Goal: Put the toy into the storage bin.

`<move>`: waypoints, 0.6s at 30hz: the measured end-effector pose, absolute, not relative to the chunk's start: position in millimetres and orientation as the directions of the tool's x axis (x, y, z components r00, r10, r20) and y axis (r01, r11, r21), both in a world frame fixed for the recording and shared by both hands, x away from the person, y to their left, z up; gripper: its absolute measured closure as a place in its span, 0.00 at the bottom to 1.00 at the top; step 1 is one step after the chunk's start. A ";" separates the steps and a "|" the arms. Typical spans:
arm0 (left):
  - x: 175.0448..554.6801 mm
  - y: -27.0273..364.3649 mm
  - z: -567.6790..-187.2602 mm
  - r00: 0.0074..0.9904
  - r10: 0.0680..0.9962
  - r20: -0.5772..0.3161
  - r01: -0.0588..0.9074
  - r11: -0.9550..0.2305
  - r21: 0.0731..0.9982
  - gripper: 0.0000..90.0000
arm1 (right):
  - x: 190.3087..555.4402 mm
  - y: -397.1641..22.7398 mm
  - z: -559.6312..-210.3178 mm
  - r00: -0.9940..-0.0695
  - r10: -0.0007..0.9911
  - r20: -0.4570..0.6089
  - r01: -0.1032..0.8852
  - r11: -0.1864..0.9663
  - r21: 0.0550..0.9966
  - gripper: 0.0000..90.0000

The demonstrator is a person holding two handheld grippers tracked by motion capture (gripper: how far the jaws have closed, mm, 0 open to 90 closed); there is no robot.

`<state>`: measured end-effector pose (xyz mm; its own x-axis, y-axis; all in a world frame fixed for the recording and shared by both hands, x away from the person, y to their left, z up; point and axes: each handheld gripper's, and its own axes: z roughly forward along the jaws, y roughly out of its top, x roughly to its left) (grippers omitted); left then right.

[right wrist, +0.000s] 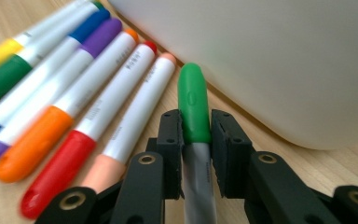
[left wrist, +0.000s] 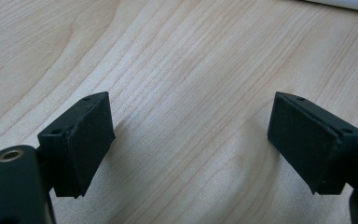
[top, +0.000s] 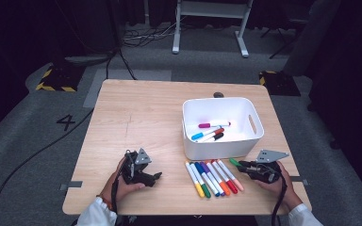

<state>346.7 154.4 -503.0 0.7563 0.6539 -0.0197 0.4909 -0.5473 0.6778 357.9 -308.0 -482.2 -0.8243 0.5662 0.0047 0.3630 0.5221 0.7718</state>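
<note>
The right tool was clenched on a green-capped marker, its pads pinching the cap's lower end, low over the wooden worktop just beside the white bin and a row of markers. The marker looked light, stiff and smooth, so a grip nearer its middle would likely resist pivoting. The left tool rested apart, released, holding nothing.

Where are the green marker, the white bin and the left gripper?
green marker (right wrist: 193,102): right gripper view, on its green cap.
white bin (top: 217,149): high view, on its front wall.
left gripper (left wrist: 191,142): left gripper view, midway between its fingertips.
</note>
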 end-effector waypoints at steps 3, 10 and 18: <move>346.7 154.4 -503.0 0.757 0.654 -0.020 0.491 -0.547 0.678 0.16 | 353.8 -315.9 -473.9 -0.825 0.565 0.018 0.351 0.487 0.800 0.83; 346.7 154.4 -503.0 0.756 0.654 -0.020 0.491 -0.547 0.678 0.16 | 340.3 -329.3 -447.0 -0.821 0.571 0.004 0.300 0.426 0.853 0.83; 346.7 154.5 -503.0 0.756 0.654 -0.020 0.491 -0.547 0.678 0.16 | 330.0 -336.8 -408.6 -0.830 0.556 -0.051 0.213 0.399 0.892 0.83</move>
